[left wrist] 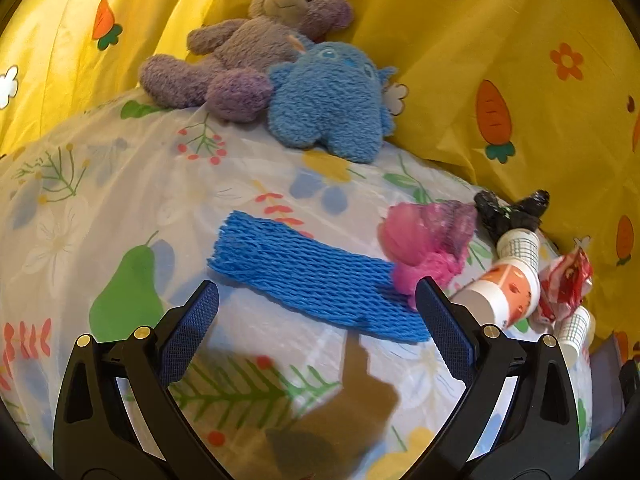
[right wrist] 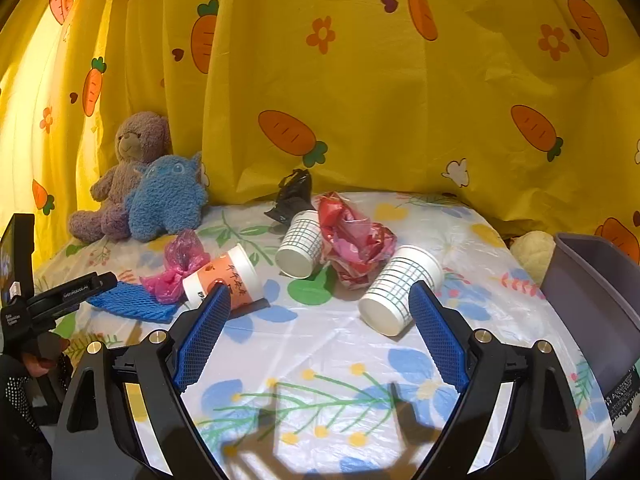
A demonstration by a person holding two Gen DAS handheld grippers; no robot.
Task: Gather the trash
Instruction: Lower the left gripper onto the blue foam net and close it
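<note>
Left wrist: blue foam net (left wrist: 316,276) just beyond released jaws; right jaws released too.

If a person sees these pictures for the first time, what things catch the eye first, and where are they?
Two plush toys, a brown bear and a blue monster, sit at the table's far left against the yellow carrot curtain. In the middle lies scattered trash: three paper cups, a red wrapper and a pink bag. A blue foam net lies before the open left gripper.

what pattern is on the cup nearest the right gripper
A green grid of thin lines on white, on the paper cup lying on its side. It shows best in the right wrist view.
</note>
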